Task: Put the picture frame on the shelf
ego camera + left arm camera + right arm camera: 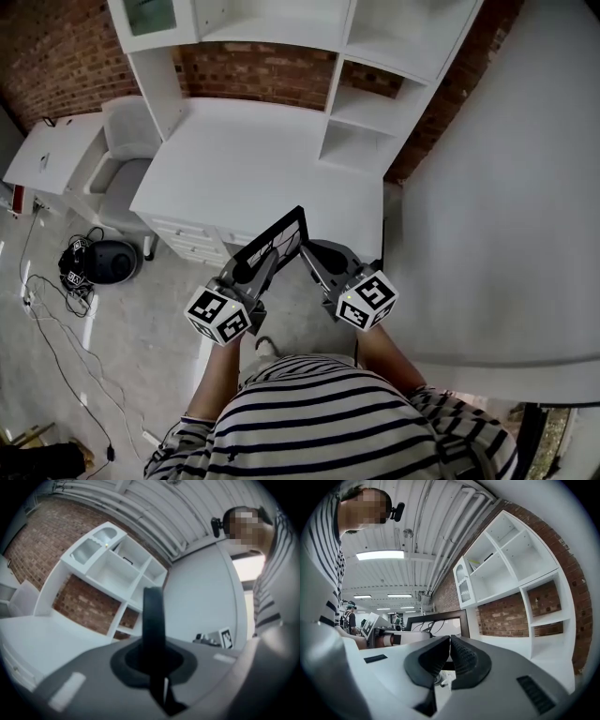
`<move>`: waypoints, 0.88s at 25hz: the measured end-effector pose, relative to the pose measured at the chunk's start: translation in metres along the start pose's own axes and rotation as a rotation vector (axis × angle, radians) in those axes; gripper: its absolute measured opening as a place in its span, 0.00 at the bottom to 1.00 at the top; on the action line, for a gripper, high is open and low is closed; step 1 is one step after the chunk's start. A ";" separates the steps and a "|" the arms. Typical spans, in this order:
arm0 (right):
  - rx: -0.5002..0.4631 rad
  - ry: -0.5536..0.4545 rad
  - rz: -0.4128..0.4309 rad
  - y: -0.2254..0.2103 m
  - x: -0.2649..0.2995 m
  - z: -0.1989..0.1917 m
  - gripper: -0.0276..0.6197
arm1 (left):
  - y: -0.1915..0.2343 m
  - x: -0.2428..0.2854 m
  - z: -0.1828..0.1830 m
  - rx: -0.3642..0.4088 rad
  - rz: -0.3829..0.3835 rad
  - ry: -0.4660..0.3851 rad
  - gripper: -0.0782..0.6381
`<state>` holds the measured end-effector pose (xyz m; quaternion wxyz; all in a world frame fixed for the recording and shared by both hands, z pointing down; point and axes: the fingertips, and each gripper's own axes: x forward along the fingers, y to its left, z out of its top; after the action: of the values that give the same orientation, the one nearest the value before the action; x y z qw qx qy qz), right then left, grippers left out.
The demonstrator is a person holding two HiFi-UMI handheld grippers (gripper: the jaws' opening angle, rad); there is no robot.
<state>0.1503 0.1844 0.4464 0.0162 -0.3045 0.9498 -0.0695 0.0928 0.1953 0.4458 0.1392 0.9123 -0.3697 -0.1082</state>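
A black-edged picture frame [273,242] hangs in the air in front of the white desk [272,159], carried between both grippers. My left gripper [259,265] is shut on its left part; in the left gripper view the frame [153,616] stands edge-on between the jaws of the left gripper [153,660]. My right gripper [309,255] is shut on the frame's right side; the right gripper view shows the frame [437,626] just past the closed right gripper [450,643]. The white shelf unit [375,103] rises behind the desk, its open compartments [511,559] ahead.
A brick wall [56,56] backs the shelves. Left of the desk stand a white chair [127,155] and a small white table [52,155]. A black bag [103,261] and cables [47,309] lie on the floor. A big white panel [506,187] fills the right.
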 end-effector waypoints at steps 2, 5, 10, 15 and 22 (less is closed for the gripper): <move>-0.004 -0.003 -0.005 0.003 0.014 0.001 0.06 | 0.012 -0.006 0.008 0.005 -0.008 -0.009 0.13; -0.006 -0.011 -0.011 0.009 0.034 0.001 0.06 | 0.028 -0.016 0.017 0.007 -0.014 -0.010 0.13; -0.001 -0.018 -0.023 0.007 0.055 0.001 0.06 | 0.050 -0.018 0.022 -0.002 -0.024 0.005 0.13; 0.013 -0.024 -0.039 -0.010 0.066 0.007 0.06 | 0.066 -0.003 0.028 -0.020 -0.045 0.012 0.13; -0.037 -0.041 -0.027 -0.049 0.101 0.025 0.06 | 0.097 0.036 0.042 -0.013 -0.077 0.028 0.13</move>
<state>0.0980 0.0836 0.4293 0.0291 -0.3190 0.9462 -0.0456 0.0432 0.0958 0.4358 0.1460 0.9262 -0.3318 -0.1033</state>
